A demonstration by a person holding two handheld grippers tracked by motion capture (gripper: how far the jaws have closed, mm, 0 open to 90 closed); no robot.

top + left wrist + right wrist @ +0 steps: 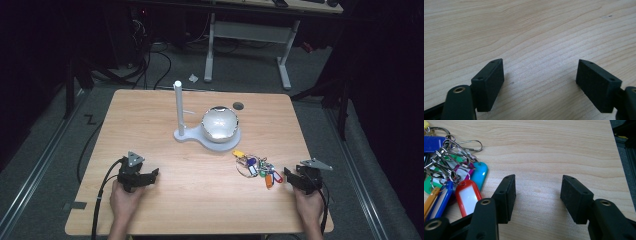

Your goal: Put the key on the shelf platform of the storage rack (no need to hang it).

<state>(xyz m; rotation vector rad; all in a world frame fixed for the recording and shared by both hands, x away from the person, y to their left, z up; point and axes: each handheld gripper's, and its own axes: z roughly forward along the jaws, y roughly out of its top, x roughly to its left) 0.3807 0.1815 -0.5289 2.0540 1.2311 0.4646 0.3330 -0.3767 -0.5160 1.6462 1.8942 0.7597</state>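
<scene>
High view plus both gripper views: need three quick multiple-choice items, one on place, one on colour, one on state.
1. Where does the bunch of coloured plastic key tags on metal rings lie?
A. beside the right gripper
B. beside the left gripper
C. inside the bowl

2. What colour is the key tag nearest the right gripper's jaws in the right gripper view?
A. yellow
B. red
C. black

3. How do the left gripper's jaws stand?
A. shut on a tag
B. shut on nothing
C. open over bare wood

Key: 1 A, the tags lie just left of the right gripper. 2 B, the red tag lies beside its jaw. 3 C, the left gripper shows only the light wooden table between its jaws.
</scene>
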